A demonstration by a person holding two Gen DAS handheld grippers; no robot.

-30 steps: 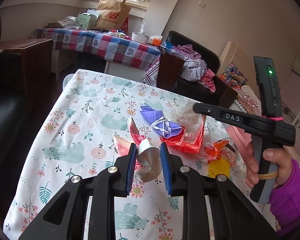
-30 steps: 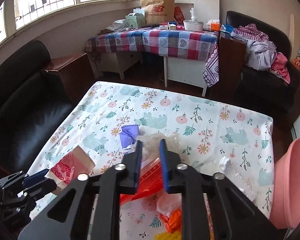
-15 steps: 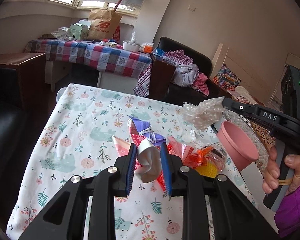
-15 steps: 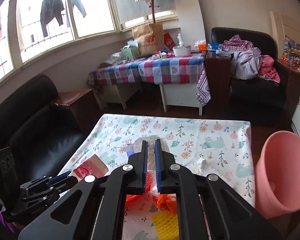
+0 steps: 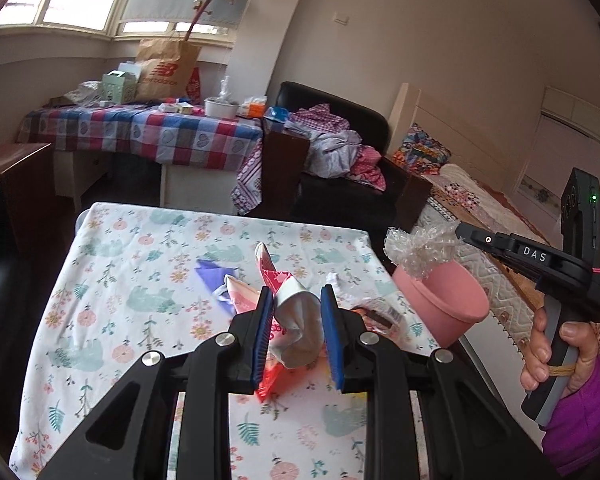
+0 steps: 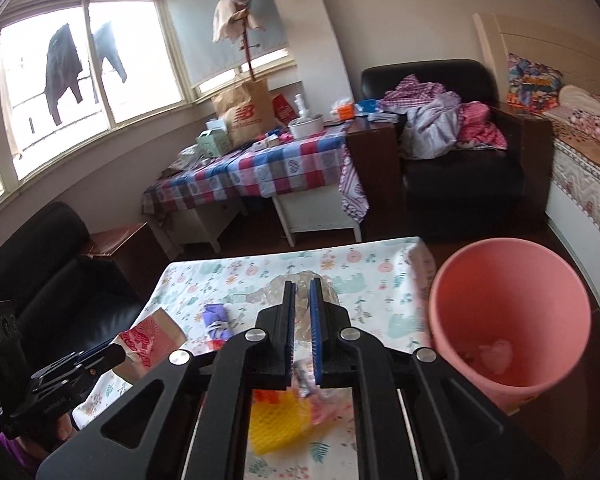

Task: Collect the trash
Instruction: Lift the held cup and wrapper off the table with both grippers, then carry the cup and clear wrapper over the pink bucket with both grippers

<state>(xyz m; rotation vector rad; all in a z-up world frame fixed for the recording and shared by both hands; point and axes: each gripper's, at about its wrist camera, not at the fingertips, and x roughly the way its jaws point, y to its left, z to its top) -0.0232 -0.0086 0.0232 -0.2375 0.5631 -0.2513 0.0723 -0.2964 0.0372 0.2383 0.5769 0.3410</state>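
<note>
Left gripper point(image 5: 298, 330) has its blue pads point(image 5: 263, 334) part way open with a crumpled paper cup point(image 5: 296, 326) wedged between them. The cup's red and white printed side runs up past the left pad, the pale inside faces the camera. So it's clamped on the cup and held up off the floral tablecloth point(image 5: 140, 280).

Right gripper point(image 6: 302, 332) is nearly closed, pads only a thin gap apart, pinching a wad of clear crinkly plastic point(image 6: 300, 292). From its own camera the plastic is mostly a see-through blur poking out beyond the fingertips. The left view shows it way better: the clear crinkly plastic point(image 5: 420, 250) bunches out of the right gripper's tip point(image 5: 462, 232), hanging over the rim of the pink bin point(image 5: 444, 300).

Stuff only the right view gives: you can look down into the pink bin point(image 6: 508, 312), off to the right of the fingers, and there's a pale scrap lying at the bottom. Also a yellow mesh thing point(image 6: 278, 420) on the table under the fingers, and the cup seen side-on in the left gripper at lower left.

Only in the left view: a purple wrapper point(image 5: 214, 276) lying on the cloth just beyond the left pad, and the hand point(image 5: 556, 356) gripping the right handle.
</note>
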